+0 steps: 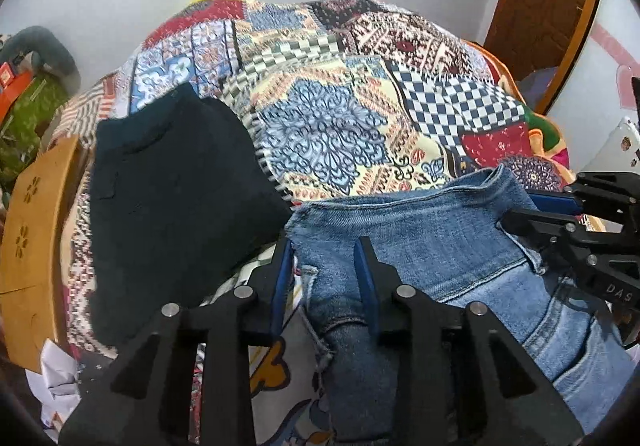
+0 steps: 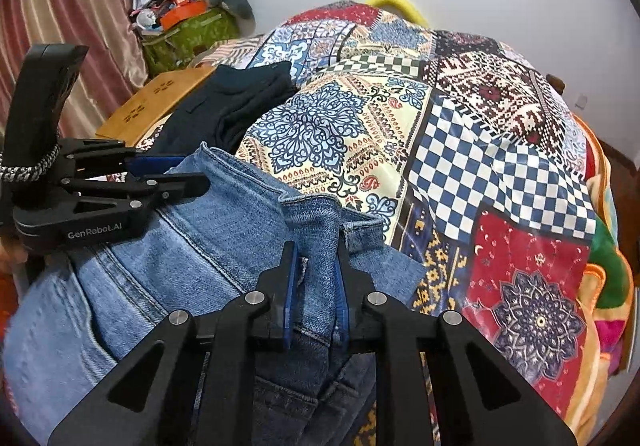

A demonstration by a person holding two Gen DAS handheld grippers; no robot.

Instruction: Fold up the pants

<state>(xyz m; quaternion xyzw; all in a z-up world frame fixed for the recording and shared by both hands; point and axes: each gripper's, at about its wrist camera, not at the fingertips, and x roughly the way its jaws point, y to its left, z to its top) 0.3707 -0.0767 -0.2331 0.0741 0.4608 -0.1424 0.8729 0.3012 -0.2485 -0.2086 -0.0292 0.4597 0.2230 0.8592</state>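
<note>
Blue denim jeans (image 1: 424, 242) hang at the near edge of a patchwork bedspread (image 1: 340, 118), held up at the waistband. My left gripper (image 1: 324, 246) is shut on one end of the waistband, denim bunched between its blue pads. My right gripper (image 2: 316, 250) is shut on the other end of the jeans (image 2: 192, 230). Each gripper shows in the other's view: the right one at the right edge (image 1: 516, 212) and the left one at the left (image 2: 192, 170).
A folded dark garment (image 1: 176, 198) lies on the bed to the left, also seen from the right wrist (image 2: 232, 106). A wooden board (image 1: 36, 238) sits at the left bed edge. A cluttered green bin (image 2: 188, 34) and curtain (image 2: 64, 6) stand beyond. A brown door (image 1: 552, 2) is at the far right.
</note>
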